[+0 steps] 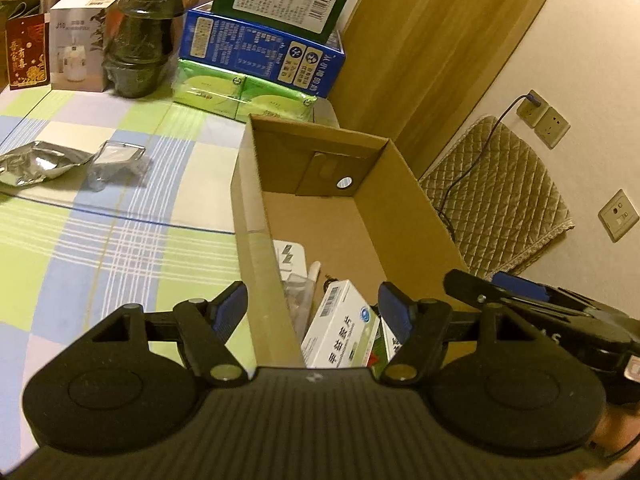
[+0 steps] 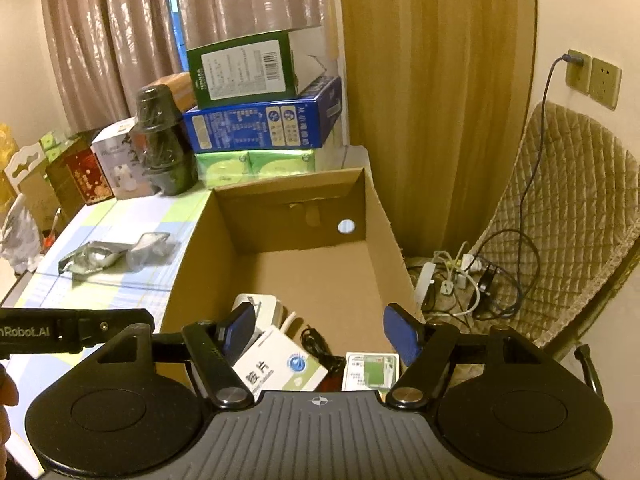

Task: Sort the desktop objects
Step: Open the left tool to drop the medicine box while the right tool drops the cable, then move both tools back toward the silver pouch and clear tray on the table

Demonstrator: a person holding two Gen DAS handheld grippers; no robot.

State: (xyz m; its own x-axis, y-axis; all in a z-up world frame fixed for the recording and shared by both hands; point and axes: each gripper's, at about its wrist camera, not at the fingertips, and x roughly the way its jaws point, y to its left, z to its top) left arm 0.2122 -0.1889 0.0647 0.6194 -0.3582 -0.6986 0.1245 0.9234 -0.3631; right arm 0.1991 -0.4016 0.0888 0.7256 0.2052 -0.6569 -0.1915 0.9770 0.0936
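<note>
An open cardboard box (image 1: 256,216) (image 2: 376,216) stands at the right end of the checked table. In it lie a white medicine box (image 1: 340,324) (image 2: 280,364), a second small carton (image 2: 372,372), a white charger (image 2: 260,308) and a black cable (image 2: 316,344). My left gripper (image 1: 316,304) is open and empty, straddling the box's left wall. My right gripper (image 2: 320,328) is open and empty above the box's near end. A silver foil pouch (image 1: 32,164) (image 2: 92,258) and a clear plastic bag (image 1: 116,160) (image 2: 150,248) lie on the table to the left.
At the table's back stand a blue carton (image 1: 260,52) on green packs (image 1: 244,96), a dark wrapped stack of pots (image 1: 140,32), a white box (image 1: 78,44) and a red card (image 1: 26,52). A padded chair (image 2: 560,240) and floor cables (image 2: 460,280) lie right of the box.
</note>
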